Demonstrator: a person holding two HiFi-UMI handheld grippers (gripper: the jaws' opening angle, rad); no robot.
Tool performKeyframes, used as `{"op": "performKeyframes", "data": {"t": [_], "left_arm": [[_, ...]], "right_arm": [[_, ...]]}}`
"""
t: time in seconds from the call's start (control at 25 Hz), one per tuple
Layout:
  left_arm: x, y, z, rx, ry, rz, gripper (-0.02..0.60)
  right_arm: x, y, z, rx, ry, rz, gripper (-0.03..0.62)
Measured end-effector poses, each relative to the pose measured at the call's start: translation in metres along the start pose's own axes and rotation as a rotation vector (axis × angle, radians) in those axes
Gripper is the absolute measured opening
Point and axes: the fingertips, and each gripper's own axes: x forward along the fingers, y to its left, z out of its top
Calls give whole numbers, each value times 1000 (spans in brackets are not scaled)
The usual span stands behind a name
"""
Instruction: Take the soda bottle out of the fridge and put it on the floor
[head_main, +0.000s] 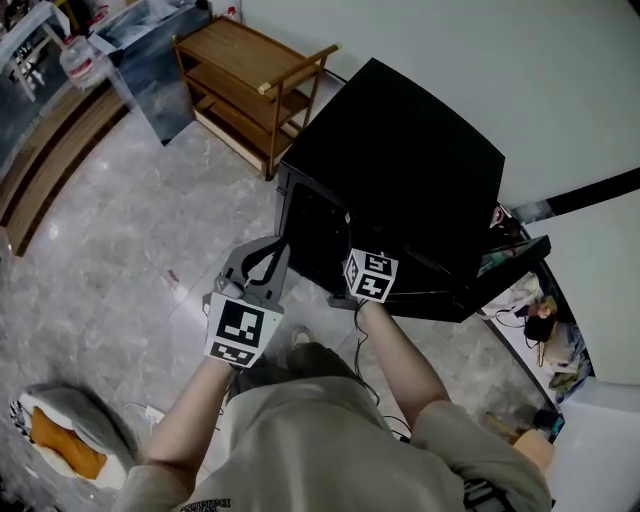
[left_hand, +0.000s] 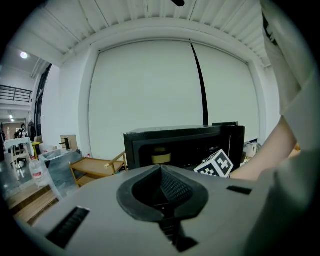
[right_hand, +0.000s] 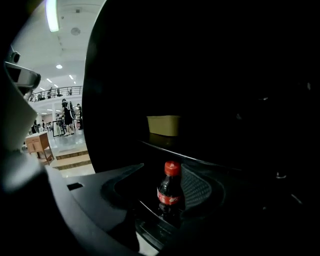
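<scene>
I am reaching my right claw (right_hand: 165, 201) into the fridge (head_main: 400, 170), jaws gaping wide and gripping nothing, soda bottle (right_hand: 171, 186) standing between them, likely needing a squeeze next.

Grey marble-tile floor (head_main: 110, 250) carries black fridge (head_main: 400, 150), wooden trolley (head_main: 240, 85) just beside it, grey-orange cushion (head_main: 60, 440) well apart. Inside fridge, upper shelf (right_hand: 200, 158) holds yellowish tub (right_hand: 164, 125); soda bottle (right_hand: 170, 192) stands upright on level below, surface too dark to make out
</scene>
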Motion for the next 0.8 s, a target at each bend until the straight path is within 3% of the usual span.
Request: {"op": "performKeyframes", "data": {"t": [0.52,0.8], "left_arm": [[-4,1,-15,-17,47,60,5],[-21,9,-31,-26,74,107,5]], "right_arm": [[53,-17,-20,-11,41,-28,190],[55,-17,-14,-43,-22,-6,128]]}}
